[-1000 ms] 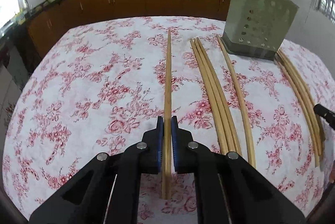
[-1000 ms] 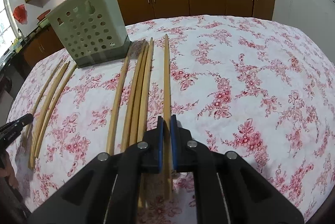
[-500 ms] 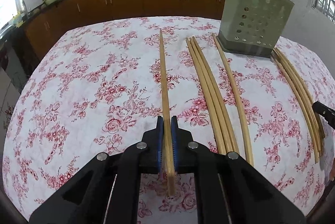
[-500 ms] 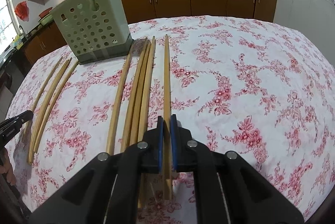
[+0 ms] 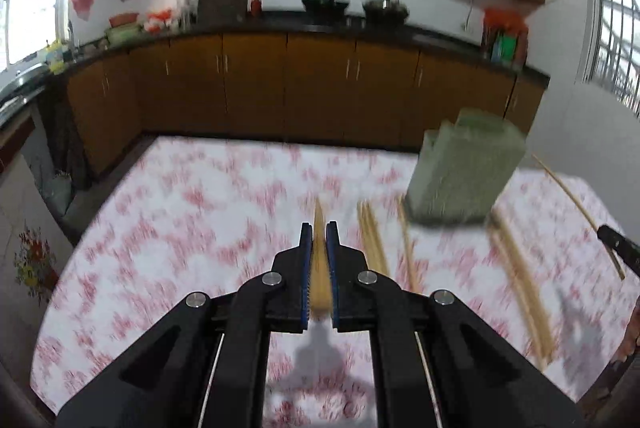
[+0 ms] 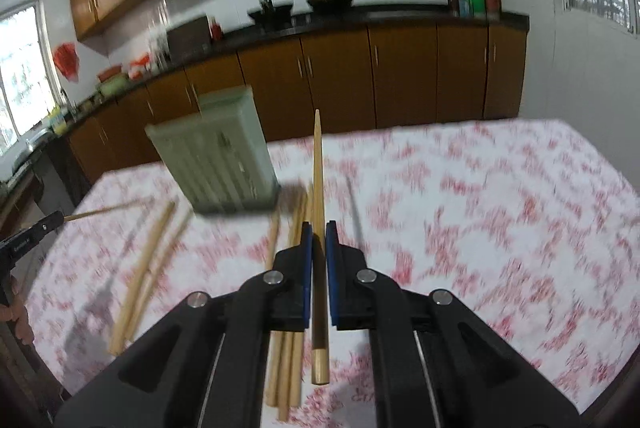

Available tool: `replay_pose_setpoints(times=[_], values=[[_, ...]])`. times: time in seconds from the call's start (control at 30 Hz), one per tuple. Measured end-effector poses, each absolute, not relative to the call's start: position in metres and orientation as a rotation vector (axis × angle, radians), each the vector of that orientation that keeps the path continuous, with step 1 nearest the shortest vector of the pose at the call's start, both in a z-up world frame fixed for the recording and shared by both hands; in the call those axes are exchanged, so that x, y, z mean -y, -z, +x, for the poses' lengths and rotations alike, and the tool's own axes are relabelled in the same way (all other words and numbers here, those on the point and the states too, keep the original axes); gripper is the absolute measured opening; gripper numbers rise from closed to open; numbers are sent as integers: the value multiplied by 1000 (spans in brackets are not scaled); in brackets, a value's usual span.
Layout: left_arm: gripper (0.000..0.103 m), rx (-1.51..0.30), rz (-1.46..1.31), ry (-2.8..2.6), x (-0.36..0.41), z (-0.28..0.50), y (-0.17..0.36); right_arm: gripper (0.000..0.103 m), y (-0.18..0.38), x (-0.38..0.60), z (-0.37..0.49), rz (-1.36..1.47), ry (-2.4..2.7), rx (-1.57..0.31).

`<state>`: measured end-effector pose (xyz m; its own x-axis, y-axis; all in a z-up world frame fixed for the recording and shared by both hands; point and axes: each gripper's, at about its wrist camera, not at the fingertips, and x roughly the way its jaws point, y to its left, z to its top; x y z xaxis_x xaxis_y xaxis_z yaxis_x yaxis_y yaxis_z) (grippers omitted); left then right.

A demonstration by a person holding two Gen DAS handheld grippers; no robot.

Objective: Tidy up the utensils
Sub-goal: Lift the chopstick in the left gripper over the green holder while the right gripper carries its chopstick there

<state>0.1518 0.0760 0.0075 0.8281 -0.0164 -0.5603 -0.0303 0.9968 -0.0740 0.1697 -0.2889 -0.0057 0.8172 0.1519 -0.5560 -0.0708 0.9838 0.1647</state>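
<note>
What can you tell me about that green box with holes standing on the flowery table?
The green holder is a pale green, plastic-looking box with flat sides. Motion blur smears its perforations, so only faint streaks show on its front. It stands upright on a darker base on the floral tablecloth, near the table's far edge. Loose wooden chopsticks lie around its base; whether any touch it is unclear. Neither gripper touches it.

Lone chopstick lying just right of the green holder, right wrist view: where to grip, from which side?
Likely the near half of the lone chopstick, from above, jaws across its width: it lies flat on the tablecloth, pointing away.
</note>
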Motion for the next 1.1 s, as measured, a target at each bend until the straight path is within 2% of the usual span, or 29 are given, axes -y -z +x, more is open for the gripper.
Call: replay_pose_setpoints(times=[0.17,0.3,0.67,0.87,0.93,0.97,1.1], values=[[8,-545,-59,-20,-74,156,-26,8,3,278,177,62,-130,-654],[8,-545,-55,-17,-71,153,-24,8,40,275,195,55,-121,-786],[8,-546,-53,-11,-69,146,-25,9,109,273,200,65,-98,-900],[8,-546,-53,-11,-69,145,-25,16,111,271,189,37,-95,-898],[8,-545,-53,-13,-69,145,-25,14,112,271,187,23,-90,-894],[8,-546,-54,-14,-69,145,-26,8,111,272,186,18,-86,-898],[8,-531,-48,-13,-69,143,-29,8,88,278,181,37,-90,-848]])
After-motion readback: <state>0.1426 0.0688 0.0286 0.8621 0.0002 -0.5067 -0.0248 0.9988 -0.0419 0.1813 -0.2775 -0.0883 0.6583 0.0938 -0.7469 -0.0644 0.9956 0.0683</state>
